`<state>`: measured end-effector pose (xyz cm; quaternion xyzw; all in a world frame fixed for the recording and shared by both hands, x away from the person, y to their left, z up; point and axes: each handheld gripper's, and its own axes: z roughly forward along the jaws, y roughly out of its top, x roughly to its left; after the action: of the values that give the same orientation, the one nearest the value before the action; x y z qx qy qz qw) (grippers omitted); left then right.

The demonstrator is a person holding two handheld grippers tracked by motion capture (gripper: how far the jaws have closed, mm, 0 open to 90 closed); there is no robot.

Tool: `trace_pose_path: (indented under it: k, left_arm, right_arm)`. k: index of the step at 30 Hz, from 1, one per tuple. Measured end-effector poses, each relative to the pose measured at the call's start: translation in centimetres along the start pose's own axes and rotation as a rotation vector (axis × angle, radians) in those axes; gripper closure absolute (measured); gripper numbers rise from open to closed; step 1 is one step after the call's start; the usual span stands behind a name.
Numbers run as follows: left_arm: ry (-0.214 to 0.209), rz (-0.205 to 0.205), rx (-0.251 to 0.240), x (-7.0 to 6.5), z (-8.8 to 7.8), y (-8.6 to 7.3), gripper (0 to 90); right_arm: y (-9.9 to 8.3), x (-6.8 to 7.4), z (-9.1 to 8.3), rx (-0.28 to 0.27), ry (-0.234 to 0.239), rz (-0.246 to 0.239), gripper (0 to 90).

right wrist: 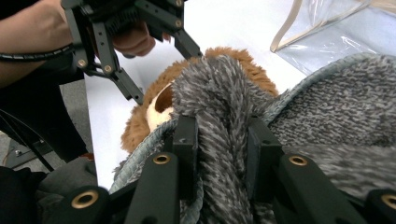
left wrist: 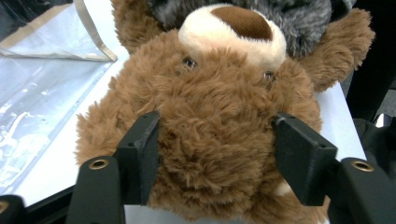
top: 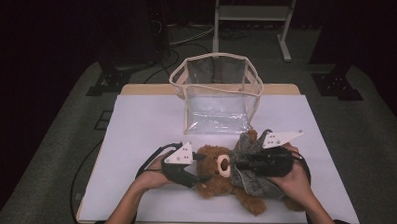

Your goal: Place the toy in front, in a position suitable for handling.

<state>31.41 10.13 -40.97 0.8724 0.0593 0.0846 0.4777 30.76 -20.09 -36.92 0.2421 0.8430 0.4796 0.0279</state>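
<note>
A brown teddy bear (top: 212,170) lies on its back on the white table top (top: 146,120), head toward the left. My left gripper (top: 203,168) has its two black jaws pressed into the fur on both sides of the bear's head (left wrist: 215,116). A grey knitted garment (top: 252,176) is wrapped around the bear's body. My right gripper (top: 239,166) is shut on a raised fold of that garment (right wrist: 222,88) near the bear's neck. In the right gripper view the bear's muzzle (right wrist: 156,107) peeks out past the fold.
A clear plastic bag with cream trim (top: 217,92) stands open and upright just behind the bear, near the table's far edge. Beyond the table are a white metal stand (top: 252,14) and cables on the dark floor. Bare white table lies to the left and right.
</note>
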Motion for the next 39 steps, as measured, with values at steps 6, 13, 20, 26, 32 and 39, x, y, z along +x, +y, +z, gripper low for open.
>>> trace_pose_path:
  k: [6, 13, 20, 26, 32, 39]
  left_arm:
    - [0.005, 0.027, 0.009, -0.4, 0.2, 0.0, 36.6]
    - [0.003, 0.07, 0.027, -0.9, 0.2, 0.0, 37.6]
    - [-0.004, 0.082, 0.035, -1.0, 0.1, -0.1, 37.1]
    - [-0.002, 0.087, 0.028, -0.7, 0.1, 0.0, 36.4]
    - [0.02, 0.046, 0.015, -0.1, 0.1, -0.1, 35.5]
    - [0.1, -0.028, -0.014, 0.8, 0.4, -0.1, 33.9]
  right_arm:
    - [3.0, -0.4, 1.3, -0.001, 0.044, -0.014, 68.8]
    - [6.0, -1.6, 6.4, 0.101, 0.102, -0.035, 68.8]
    - [7.0, -2.6, 9.4, 0.181, 0.13, -0.006, 68.8]
    - [6.4, -2.7, 6.9, 0.145, 0.1, -0.009, 68.9]
    - [5.1, -1.8, 2.4, 0.068, 0.078, -0.002, 68.9]
    - [3.2, 0.6, -0.5, 0.046, 0.046, -0.032, 68.7]
